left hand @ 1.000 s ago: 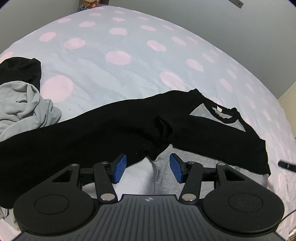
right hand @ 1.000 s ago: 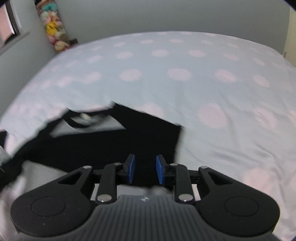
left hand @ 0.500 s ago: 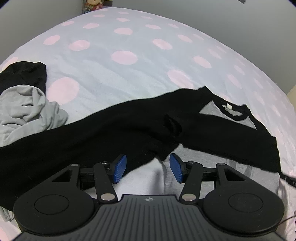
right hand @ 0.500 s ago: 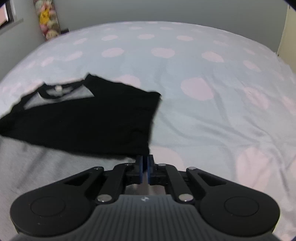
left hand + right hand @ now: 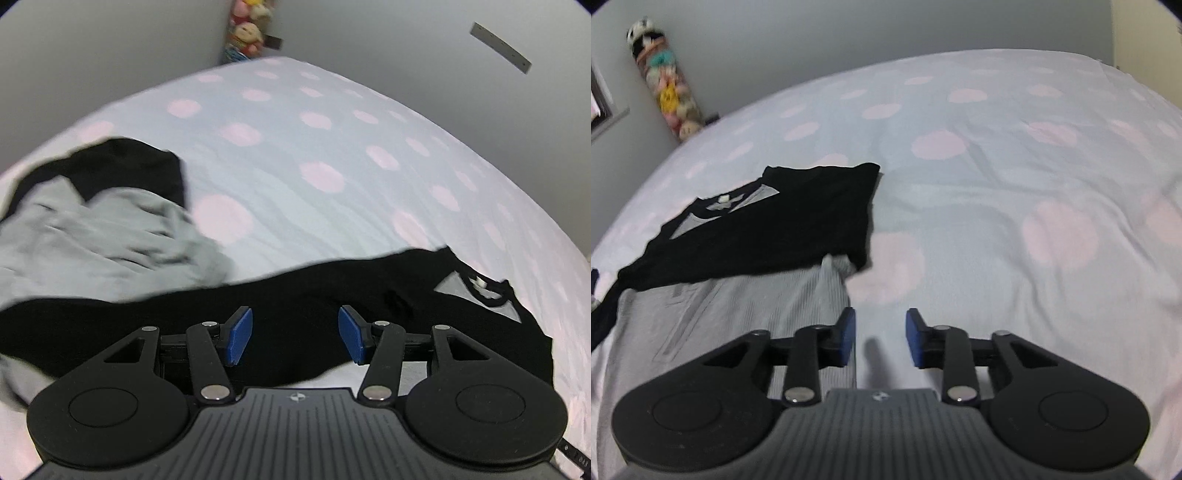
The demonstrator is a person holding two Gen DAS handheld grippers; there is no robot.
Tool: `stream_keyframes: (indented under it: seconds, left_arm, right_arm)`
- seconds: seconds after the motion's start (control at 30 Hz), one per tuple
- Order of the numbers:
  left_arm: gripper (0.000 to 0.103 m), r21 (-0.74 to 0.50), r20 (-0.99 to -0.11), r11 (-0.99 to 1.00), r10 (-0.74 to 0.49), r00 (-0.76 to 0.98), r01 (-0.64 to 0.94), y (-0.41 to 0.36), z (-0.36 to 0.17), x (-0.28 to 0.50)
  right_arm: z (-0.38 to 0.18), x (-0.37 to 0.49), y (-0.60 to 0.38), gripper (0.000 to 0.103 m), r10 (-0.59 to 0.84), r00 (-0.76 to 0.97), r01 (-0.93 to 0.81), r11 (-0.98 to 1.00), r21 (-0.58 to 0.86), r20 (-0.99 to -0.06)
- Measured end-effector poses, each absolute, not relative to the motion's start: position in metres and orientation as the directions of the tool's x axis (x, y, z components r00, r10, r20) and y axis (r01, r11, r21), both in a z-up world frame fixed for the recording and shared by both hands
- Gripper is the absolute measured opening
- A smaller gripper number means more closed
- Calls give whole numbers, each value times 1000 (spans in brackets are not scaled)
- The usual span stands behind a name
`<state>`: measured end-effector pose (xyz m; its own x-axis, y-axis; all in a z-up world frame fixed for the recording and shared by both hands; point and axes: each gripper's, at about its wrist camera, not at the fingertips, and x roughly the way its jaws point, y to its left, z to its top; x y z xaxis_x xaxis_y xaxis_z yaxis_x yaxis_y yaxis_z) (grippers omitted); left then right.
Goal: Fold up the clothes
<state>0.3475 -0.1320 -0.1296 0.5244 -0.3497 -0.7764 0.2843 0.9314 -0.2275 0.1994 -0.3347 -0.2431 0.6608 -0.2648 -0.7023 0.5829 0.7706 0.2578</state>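
The shirt (image 5: 768, 218), grey with black sleeves and collar, lies spread on the bed (image 5: 1015, 206). In the right view a black sleeve is folded across its chest, with the grey body (image 5: 738, 317) running toward the camera. In the left view the other black sleeve (image 5: 295, 314) stretches sideways beneath the left gripper (image 5: 295, 338).

The left gripper has its blue pads wide apart over that sleeve and holds nothing. The right gripper (image 5: 880, 338) is likewise spread, empty, above bare sheet just right of the shirt's grey edge.

The bedsheet is pale blue with pink dots, lightly wrinkled. To the left lies a crumpled pile (image 5: 103, 229) of grey and black cloth, blurred. Right of the shirt the bed is open sheet as far as the wall.

Grey walls (image 5: 849, 33) close the room; stacked plush toys (image 5: 668, 88) fill the corner. The shirt's lower part is cut off behind the gripper bodies.
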Motion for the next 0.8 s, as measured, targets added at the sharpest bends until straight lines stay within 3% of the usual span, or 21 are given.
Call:
stream_keyframes:
  seconds: [0.2, 0.3, 0.63, 0.7, 0.8]
  left_arm:
    - [50, -19, -781, 978, -143, 608, 207, -66, -97, 348]
    - [58, 49, -786, 972, -105, 609, 232, -34, -93, 339]
    - [59, 318, -806, 891, 73, 588, 325, -5, -141, 333]
    - [54, 383, -793, 857, 112, 599, 346, -8, -152, 334]
    - [21, 434, -788, 823, 150, 597, 367, -11, -163, 339]
  right_arm:
    - [-253, 201, -332, 36, -206, 746, 515, 781, 354, -633]
    - [-256, 210, -336, 40, -181, 779, 482, 785, 390, -600]
    - [-262, 213, -341, 40, -148, 787, 483, 751, 449, -598]
    - [-262, 213, -340, 40, -149, 785, 483, 754, 445, -601]
    - [-262, 214, -340, 40, -148, 786, 483, 753, 447, -600]
